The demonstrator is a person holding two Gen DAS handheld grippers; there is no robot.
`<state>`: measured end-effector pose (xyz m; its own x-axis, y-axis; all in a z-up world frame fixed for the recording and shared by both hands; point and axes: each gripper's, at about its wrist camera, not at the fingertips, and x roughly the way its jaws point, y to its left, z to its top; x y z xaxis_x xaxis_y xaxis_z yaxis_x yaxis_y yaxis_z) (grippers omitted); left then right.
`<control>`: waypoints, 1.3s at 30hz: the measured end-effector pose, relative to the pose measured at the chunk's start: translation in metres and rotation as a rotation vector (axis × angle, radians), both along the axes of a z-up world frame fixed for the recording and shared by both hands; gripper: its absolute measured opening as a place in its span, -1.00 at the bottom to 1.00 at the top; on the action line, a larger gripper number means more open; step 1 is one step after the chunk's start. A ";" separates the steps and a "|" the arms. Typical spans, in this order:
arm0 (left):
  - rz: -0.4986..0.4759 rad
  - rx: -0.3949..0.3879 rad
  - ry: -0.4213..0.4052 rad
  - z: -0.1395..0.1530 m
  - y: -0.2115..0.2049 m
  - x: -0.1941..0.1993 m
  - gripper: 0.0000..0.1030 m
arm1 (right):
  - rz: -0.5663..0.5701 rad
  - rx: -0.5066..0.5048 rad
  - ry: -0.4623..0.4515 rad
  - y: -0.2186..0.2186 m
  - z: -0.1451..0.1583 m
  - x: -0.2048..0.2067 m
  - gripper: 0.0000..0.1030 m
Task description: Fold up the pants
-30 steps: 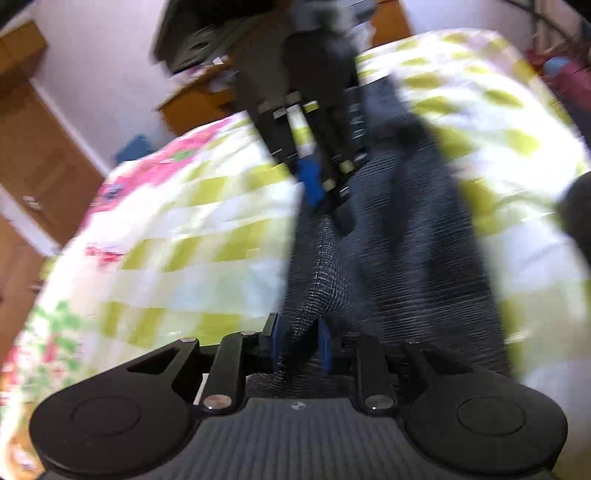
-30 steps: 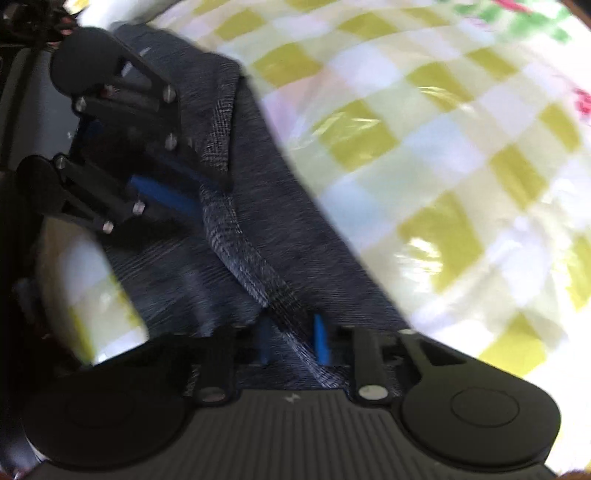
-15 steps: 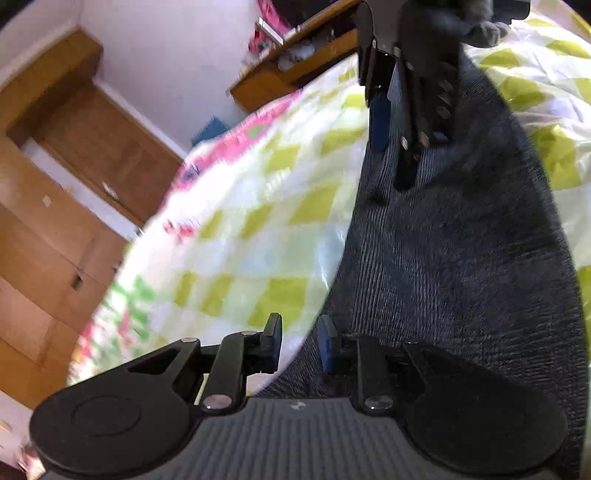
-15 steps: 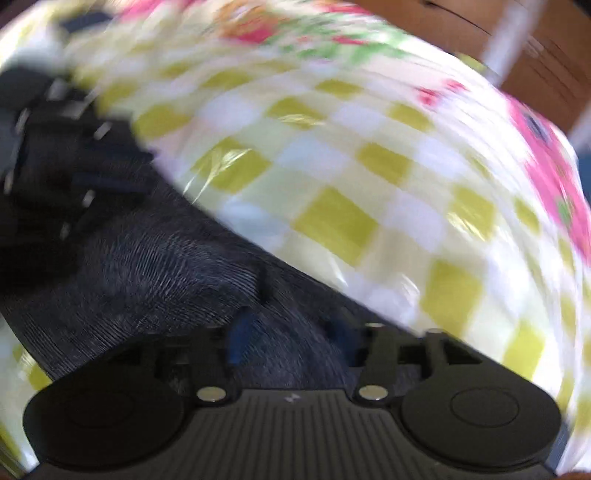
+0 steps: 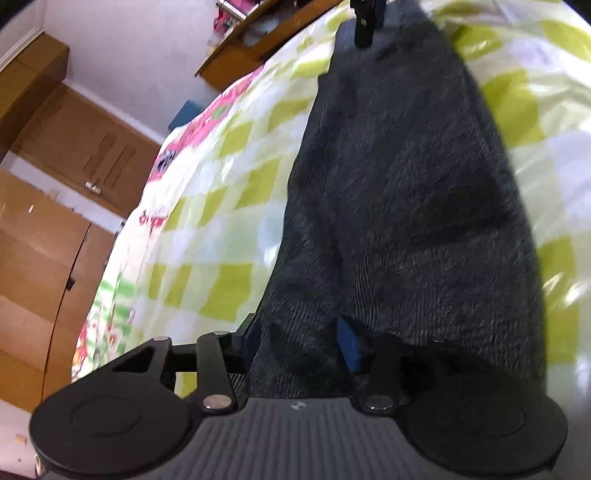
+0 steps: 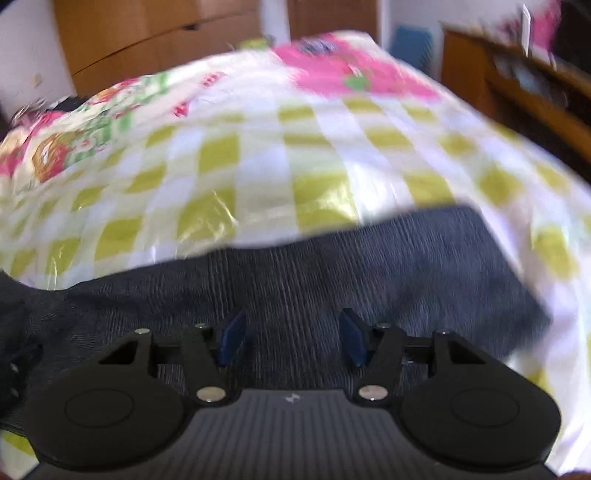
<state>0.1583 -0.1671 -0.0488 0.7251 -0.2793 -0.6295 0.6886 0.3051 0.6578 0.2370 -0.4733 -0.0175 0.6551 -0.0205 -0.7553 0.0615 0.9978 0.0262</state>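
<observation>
Dark grey pants (image 5: pixel 406 192) lie flat in a long strip on the checked bedsheet (image 5: pixel 229 206). My left gripper (image 5: pixel 301 339) is low over their near end, and its jaws are opening. The blue pads (image 5: pixel 349 343) stand apart, with the cloth's left edge loose between them and nothing pinched. Far up the strip, the tip of my right gripper (image 5: pixel 365 22) shows. In the right wrist view the pants (image 6: pixel 332 273) run across the lower half. My right gripper (image 6: pixel 291 339) hangs open over them, with no fabric caught between its fingers.
The bed carries a yellow-green and white checked sheet (image 6: pixel 258 166) with a pink floral border (image 6: pixel 351 74). Wooden wardrobes (image 5: pixel 44 229) stand beyond the bed's left side. A wooden desk (image 6: pixel 517 81) with clutter stands at the far end.
Both grippers were shut on the pants and have since let go. The right one swung away along the cloth and rolled level. The left one sank a little, and the pants now lie flat.
</observation>
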 end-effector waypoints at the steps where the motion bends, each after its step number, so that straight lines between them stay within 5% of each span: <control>1: 0.007 0.004 -0.005 -0.001 0.000 0.000 0.16 | -0.024 -0.004 0.001 -0.008 -0.003 0.004 0.11; 4: 0.014 0.024 -0.029 -0.004 -0.002 -0.005 0.16 | -0.151 -0.072 0.056 -0.048 -0.029 0.010 0.12; 8: 0.060 0.038 -0.079 -0.004 -0.006 -0.001 0.20 | -0.225 -0.062 0.004 -0.060 -0.018 0.004 0.09; 14: 0.156 0.069 -0.141 0.005 0.007 0.012 0.20 | 0.099 0.046 -0.106 0.017 0.009 0.002 0.09; 18: 0.142 0.032 -0.166 0.012 0.015 0.005 0.20 | 0.358 0.110 -0.082 0.082 0.000 0.011 0.05; 20: 0.134 0.035 -0.156 0.012 0.017 0.005 0.20 | 0.361 -0.004 -0.012 0.101 -0.020 0.027 0.08; 22: 0.136 0.084 -0.152 -0.002 0.019 0.014 0.21 | 0.344 -0.007 0.013 0.098 -0.029 0.039 0.12; 25: 0.162 0.068 -0.169 -0.005 0.032 0.016 0.20 | 0.310 -0.005 -0.006 0.104 0.001 0.033 0.16; 27: 0.157 0.011 -0.153 0.004 0.033 0.010 0.20 | 0.380 0.042 -0.057 0.117 0.018 0.021 0.16; 33: 0.107 -0.006 -0.176 -0.003 0.030 -0.002 0.20 | 0.636 0.121 -0.001 0.177 0.023 0.032 0.17; 39: 0.094 -0.015 -0.166 -0.007 0.045 -0.029 0.20 | 0.793 -0.045 0.143 0.227 -0.001 0.043 0.06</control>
<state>0.1293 -0.1223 -0.0562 0.8419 -0.2139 -0.4955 0.5392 0.3741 0.7546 0.2800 -0.2458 -0.0189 0.3843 0.3776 -0.8425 -0.6655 0.7457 0.0307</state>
